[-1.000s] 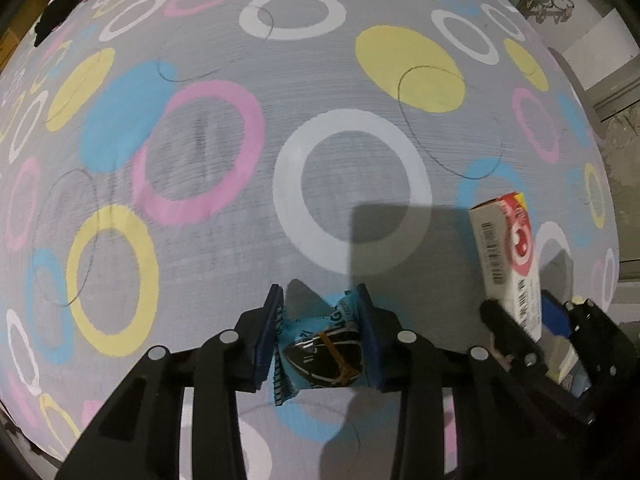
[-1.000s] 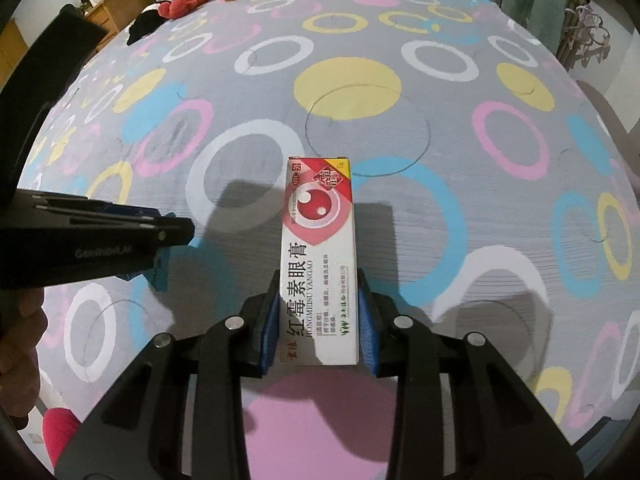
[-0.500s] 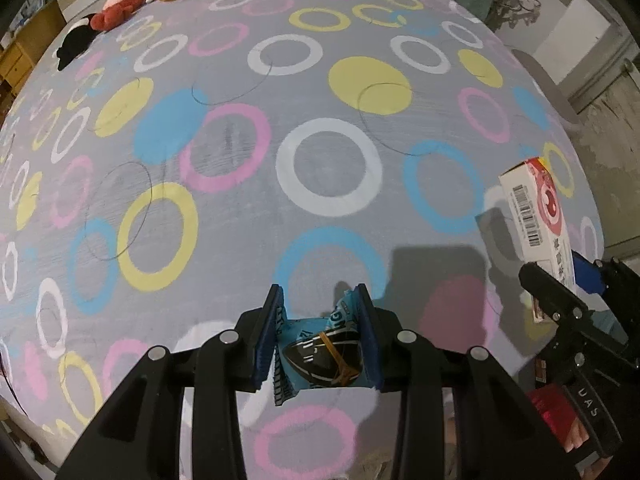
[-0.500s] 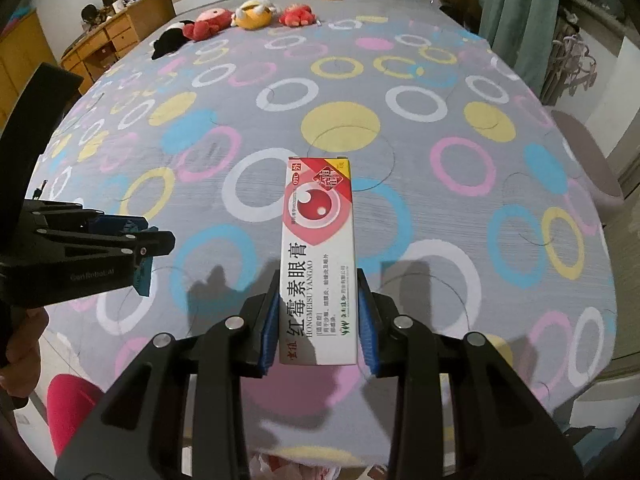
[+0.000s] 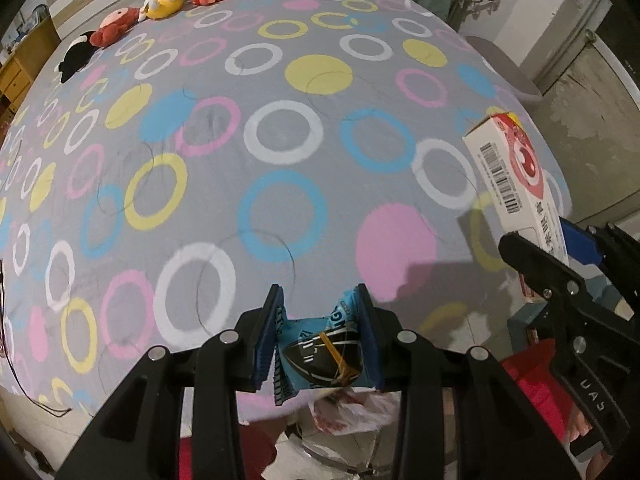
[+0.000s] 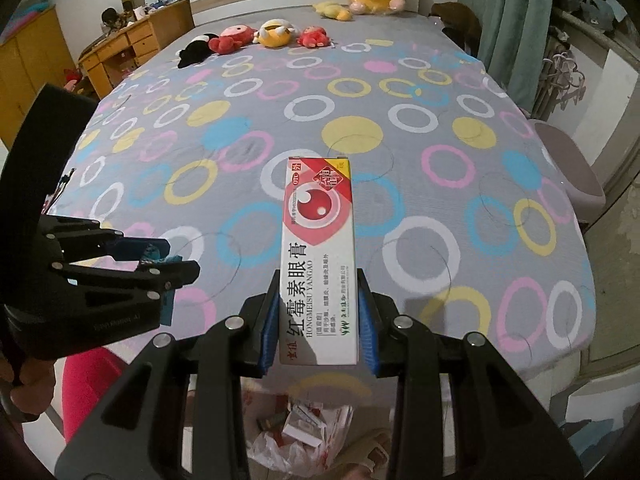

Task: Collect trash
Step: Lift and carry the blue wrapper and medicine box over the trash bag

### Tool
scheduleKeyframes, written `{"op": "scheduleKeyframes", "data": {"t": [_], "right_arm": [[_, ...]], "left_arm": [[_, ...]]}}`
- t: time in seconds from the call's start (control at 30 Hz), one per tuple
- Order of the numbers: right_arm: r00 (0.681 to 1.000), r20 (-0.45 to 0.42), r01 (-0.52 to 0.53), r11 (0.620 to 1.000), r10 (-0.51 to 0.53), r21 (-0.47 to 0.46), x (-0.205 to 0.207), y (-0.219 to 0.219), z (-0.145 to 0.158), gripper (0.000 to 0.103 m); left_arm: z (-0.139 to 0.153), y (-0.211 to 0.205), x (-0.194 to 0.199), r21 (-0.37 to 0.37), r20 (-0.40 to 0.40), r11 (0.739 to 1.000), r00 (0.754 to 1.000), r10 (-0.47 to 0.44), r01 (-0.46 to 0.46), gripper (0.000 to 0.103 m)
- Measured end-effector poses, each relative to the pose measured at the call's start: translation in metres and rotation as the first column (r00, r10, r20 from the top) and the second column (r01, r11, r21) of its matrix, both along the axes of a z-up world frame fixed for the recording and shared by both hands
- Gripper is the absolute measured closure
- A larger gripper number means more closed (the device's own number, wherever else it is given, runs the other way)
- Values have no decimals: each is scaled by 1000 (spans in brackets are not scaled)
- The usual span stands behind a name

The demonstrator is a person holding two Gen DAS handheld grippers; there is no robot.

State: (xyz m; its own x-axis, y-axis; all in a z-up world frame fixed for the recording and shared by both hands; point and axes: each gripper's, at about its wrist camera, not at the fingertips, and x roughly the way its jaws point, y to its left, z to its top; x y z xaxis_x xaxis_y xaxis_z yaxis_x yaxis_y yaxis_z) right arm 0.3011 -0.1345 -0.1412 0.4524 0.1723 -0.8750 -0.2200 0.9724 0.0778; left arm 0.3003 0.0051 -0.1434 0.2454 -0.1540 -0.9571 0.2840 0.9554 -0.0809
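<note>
My left gripper (image 5: 319, 312) is shut on a crumpled blue and black snack wrapper (image 5: 320, 354), held above the near edge of the bed. My right gripper (image 6: 319, 298) is shut on a long white and red ointment box (image 6: 318, 256) that sticks out forward between the blue pads. In the left wrist view the box (image 5: 516, 176) and the right gripper (image 5: 560, 256) appear at the right edge. In the right wrist view the left gripper (image 6: 160, 258) shows at the left with a bit of blue wrapper in it. Below both grippers a plastic trash bag (image 6: 304, 436) holds several small boxes.
The bed (image 6: 400, 92) has a grey sheet printed with coloured rings. Plush toys (image 6: 272, 34) lie near the headboard. A purple stool (image 6: 568, 164) stands at the right of the bed, a wooden desk (image 6: 132, 48) at the far left. A hand (image 6: 24, 384) holds the left gripper's handle.
Both grippers have risen and drawn back from the bed's surface towards its near edge, each keeping its item. The trash bag on the floor has come into view beneath them.
</note>
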Motion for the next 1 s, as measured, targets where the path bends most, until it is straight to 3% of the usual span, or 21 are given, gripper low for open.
{"op": "scheduleKeyframes", "data": {"t": [0.47, 1.0], "right_arm": [[999, -27, -30, 1000, 31, 9, -95, -8, 12, 70], [989, -132, -57, 998, 60, 25, -172, 10, -27, 70]], "left_arm": [[1, -4, -88, -22, -2, 999, 1000, -25, 24, 67], [-49, -15, -163, -9, -69, 998, 996, -63, 62, 67]]}}
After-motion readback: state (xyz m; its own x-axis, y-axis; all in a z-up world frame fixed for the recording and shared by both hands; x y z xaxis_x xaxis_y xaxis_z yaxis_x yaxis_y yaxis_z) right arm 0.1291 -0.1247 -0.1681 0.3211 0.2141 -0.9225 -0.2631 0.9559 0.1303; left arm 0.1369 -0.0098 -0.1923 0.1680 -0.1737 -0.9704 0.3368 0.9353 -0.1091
